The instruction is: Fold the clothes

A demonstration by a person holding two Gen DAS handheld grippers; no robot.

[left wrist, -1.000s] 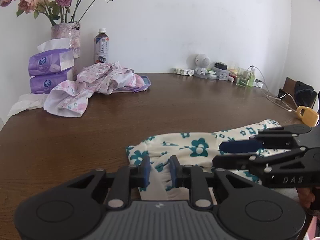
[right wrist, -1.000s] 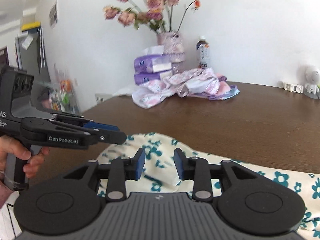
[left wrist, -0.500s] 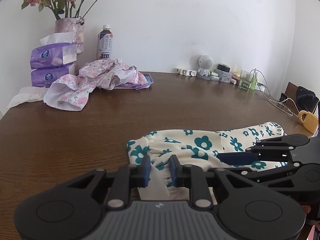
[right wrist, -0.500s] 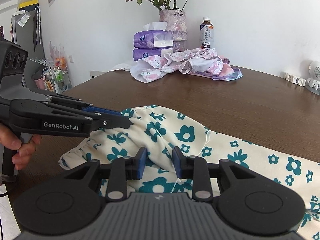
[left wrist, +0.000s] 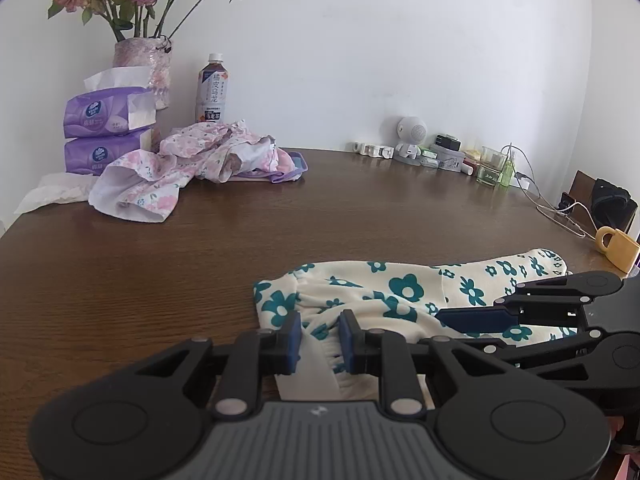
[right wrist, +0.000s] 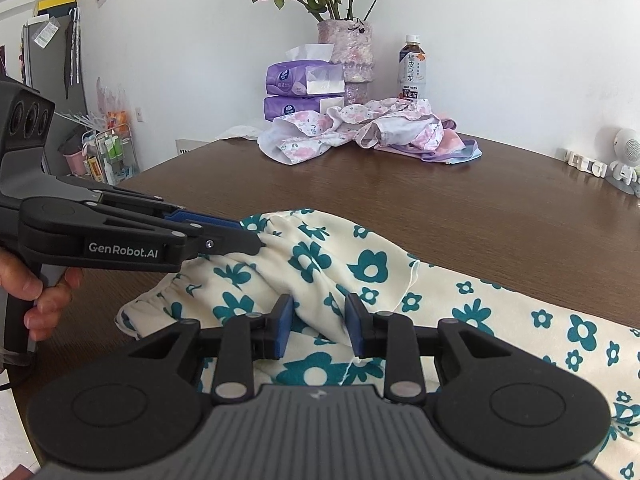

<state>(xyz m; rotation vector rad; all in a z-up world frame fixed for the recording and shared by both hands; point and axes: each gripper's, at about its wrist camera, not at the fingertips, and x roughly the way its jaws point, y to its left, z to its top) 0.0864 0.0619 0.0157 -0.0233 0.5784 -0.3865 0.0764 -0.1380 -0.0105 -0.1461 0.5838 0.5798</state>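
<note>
Floral garment [right wrist: 360,264] lowered to the near edge of the wooden table [left wrist: 360,208] as both grippers pinch its bunched end.
Left gripper [left wrist: 319,338] and right gripper [right wrist: 319,322], each narrowly parted on cloth, have brought the raised fabric down, readying a fold.

Home: flower vase [left wrist: 142,68], tissues [left wrist: 108,116] (dining table [left wrist: 360,208]).

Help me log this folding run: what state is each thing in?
Green-flowered garment: spread on the table, partly bunched.
Left gripper: fingers shut on its gathered edge.
Right gripper: shut on a raised fold.
Pink garment: crumpled, unfolded.
Tea bottle: upright, capped.
</note>
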